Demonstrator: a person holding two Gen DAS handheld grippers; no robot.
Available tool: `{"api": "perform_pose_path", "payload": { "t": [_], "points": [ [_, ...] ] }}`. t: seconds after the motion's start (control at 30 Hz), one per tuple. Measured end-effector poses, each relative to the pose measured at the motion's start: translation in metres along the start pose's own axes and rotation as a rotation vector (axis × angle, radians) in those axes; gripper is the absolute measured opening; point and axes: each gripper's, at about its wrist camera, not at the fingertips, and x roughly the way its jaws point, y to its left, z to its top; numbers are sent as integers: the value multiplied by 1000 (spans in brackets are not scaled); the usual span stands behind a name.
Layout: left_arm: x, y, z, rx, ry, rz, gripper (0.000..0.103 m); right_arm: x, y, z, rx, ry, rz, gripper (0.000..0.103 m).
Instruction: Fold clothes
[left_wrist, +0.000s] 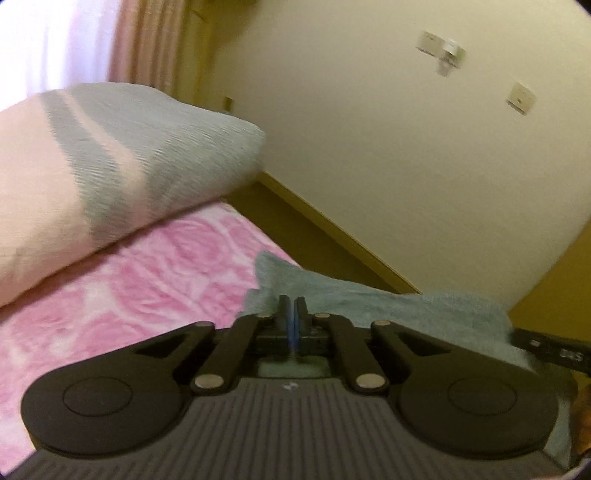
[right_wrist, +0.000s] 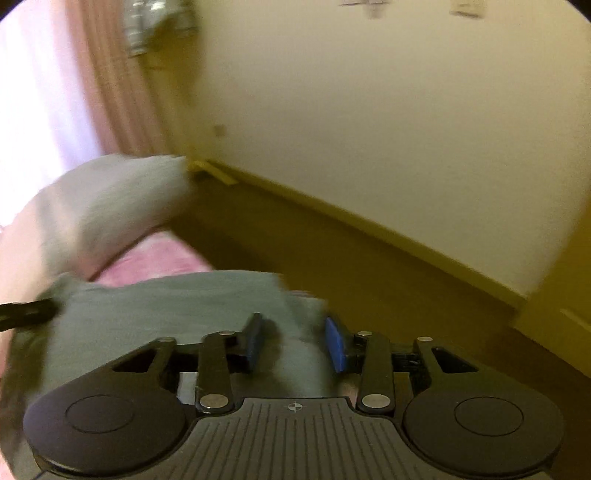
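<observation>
Left wrist view: a soft grey-green terry-like garment (left_wrist: 369, 306) is being shown lying rumpled on a pink rose-patterned fleece blanket (left_wrist: 129, 288), near the bed's edge beside the brown floor, with a pink-and-grey striped pillow (left_wrist: 110, 158) further up the bed. The left gripper (left_wrist: 293, 314) is being held with its blue pads pressed together; cloth lies just behind and below the tips, but whether a fold is being pinched cannot be told. In the right wrist view, the same garment (right_wrist: 166, 306) is being seen spread under the right gripper (right_wrist: 295, 339), whose jaws are standing partly apart with a ridge of the fabric rising between them; the pads do not appear to be pressing on it, though blur is making this uncertain.

The cloth is being judged light, limp and thick-piled: it is likely to sag and bunch when lifted, not slip, and no damage is to be feared. Hold is best being taken at an outer edge or corner, a single layer being pinched deep between the pads, with both corners being kept level so that the fold falls straight.
</observation>
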Motion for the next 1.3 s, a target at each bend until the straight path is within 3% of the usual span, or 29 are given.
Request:
{"api": "perform_pose_path", "payload": {
  "t": [0.1,0.17,0.27,0.37,0.47,0.73,1.03,1.3],
  "points": [
    [-27,-7,3,25,39,39,4,-41,-11,-4,10,-30,-11,37],
    [-42,-17,-3,57,86,35,4,-78,-6,-11,-21,-47,33,37],
    [-53,-31,-18,77,160,30,9,-100,9,-28,-58,-39,124,37],
    [-44,-36,-38,72,276,96,12,-95,19,-50,-85,78,74,37],
    [-56,-38,-45,65,310,134,12,-110,19,-54,-36,126,21,37],
    [-155,-61,-34,119,258,178,26,-176,27,-41,27,138,31,37],
    [-258,-79,-37,176,159,142,29,-260,46,-74,35,158,46,37],
    [-326,-81,-69,215,125,100,34,-302,73,-98,53,148,46,37]
  ]
}}
